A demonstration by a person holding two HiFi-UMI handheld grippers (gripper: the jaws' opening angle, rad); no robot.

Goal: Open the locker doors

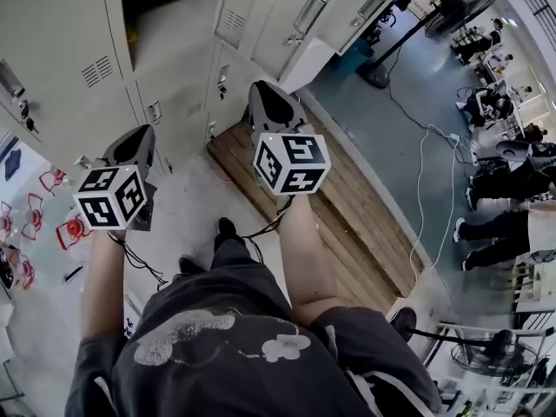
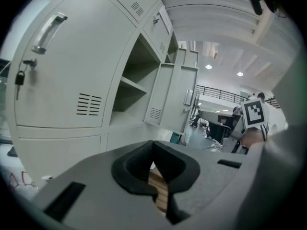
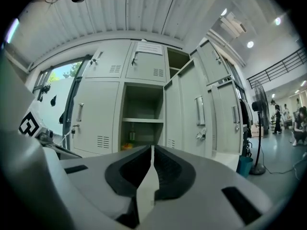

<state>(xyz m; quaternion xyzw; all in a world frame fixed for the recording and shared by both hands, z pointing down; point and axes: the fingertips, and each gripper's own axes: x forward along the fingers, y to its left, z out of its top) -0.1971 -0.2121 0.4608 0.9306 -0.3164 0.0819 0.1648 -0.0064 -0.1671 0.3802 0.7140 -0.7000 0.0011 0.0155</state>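
Observation:
Grey metal lockers (image 1: 69, 59) fill the top of the head view. One compartment (image 3: 141, 121) stands open, showing a shelf, with its door (image 3: 184, 111) swung out to the right. The door to its left (image 3: 93, 116) is closed and has a handle and hanging keys (image 2: 19, 78). My left gripper (image 1: 130, 150) is held short of the lockers with its jaws shut and nothing between them (image 2: 153, 145). My right gripper (image 1: 268, 107) is held in the air in front of the open compartment, touching nothing. Its jaws are shut and empty (image 3: 152, 150).
A wooden pallet (image 1: 347, 224) lies on the floor before the lockers. A standing fan (image 1: 452, 7) and white cables (image 1: 421, 189) are on the right. People (image 1: 495, 181) sit at the far right. Red items (image 1: 35, 220) lie at the left.

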